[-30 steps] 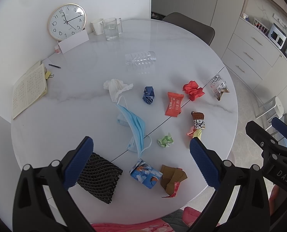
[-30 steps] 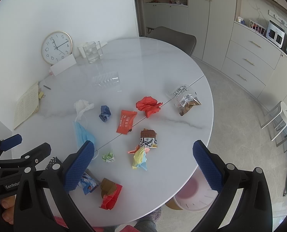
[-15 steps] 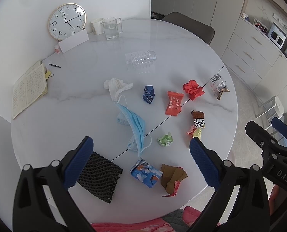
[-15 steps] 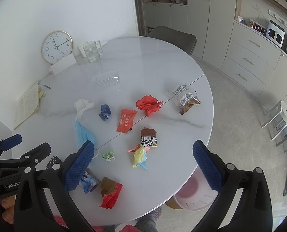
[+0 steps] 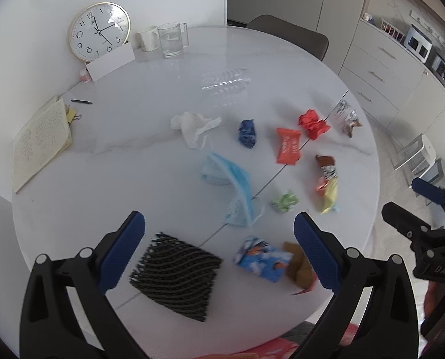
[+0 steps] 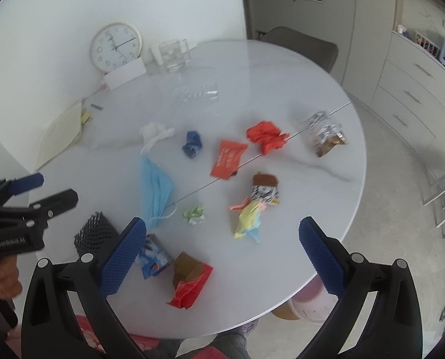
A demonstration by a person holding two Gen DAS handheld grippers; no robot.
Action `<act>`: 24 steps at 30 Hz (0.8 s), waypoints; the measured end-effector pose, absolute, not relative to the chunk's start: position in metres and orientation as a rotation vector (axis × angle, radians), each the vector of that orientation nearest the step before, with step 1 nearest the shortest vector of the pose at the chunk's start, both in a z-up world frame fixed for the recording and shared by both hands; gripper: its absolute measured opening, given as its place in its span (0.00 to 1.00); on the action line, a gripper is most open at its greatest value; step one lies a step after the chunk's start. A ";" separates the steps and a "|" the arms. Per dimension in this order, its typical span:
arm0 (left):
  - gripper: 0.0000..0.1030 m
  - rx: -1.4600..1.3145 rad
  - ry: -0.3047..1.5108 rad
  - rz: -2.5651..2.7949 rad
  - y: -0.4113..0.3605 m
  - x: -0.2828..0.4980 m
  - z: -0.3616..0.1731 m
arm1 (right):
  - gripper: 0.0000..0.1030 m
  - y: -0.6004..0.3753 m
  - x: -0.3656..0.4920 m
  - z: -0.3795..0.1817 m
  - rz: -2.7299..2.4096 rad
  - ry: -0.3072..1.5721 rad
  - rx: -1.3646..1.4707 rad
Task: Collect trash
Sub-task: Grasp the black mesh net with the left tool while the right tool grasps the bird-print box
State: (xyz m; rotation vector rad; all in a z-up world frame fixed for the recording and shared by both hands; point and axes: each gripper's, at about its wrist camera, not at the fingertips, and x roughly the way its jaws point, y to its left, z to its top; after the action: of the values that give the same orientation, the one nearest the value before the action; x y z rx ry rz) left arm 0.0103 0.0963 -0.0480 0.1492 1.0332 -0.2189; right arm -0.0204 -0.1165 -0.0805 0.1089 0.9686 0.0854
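Approach stage, by the look of it: nothing gathered yet, all litter loose on the round white table (image 5: 150,137). Left gripper (image 5: 219,242) hovering above the near edge, jaws spread wide, gripping nothing, touching nothing. Right gripper (image 6: 222,243) likewise spread wide and empty, poised above the near right part of the table.

Nearest to the left gripper: black foam netting (image 5: 176,275), blue printed carton (image 5: 263,258), brown-and-red wrapper (image 6: 191,279). Farther out: blue face mask (image 5: 236,185), green paper ball (image 6: 194,214), yellow-and-pink wrapper (image 6: 249,218), orange sachet (image 6: 228,159), red crumpled paper (image 6: 266,136), blue crumpled wrapper (image 5: 247,133), white tissue (image 5: 194,122), clear snack bag (image 6: 327,137), clear plastic bottle (image 5: 225,79).

Pale bin (image 6: 312,305) partly showing below the table's right edge, probably the drop point.

Next move likely calls for choosing 1 piece, lowering with jaws straddling it, closing gently on thin, crushable material.
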 end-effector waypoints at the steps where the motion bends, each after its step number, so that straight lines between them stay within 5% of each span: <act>1: 0.93 0.162 1.035 -0.225 0.104 0.008 -0.053 | 0.98 -0.112 -0.021 -0.086 0.100 0.976 0.104; 17: 0.93 0.239 1.210 -0.350 0.182 0.003 -0.133 | 0.98 -0.007 -0.019 -0.161 0.410 1.103 -0.126; 24: 0.93 0.179 1.257 -0.336 0.195 0.004 -0.149 | 0.82 0.025 0.005 -0.198 0.527 1.189 -0.351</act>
State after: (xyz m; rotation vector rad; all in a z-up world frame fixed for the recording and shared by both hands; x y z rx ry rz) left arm 0.0039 0.1951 -0.1493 0.1788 1.2565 -0.3358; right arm 0.0054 0.0246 -0.1976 -0.3511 1.1885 0.5271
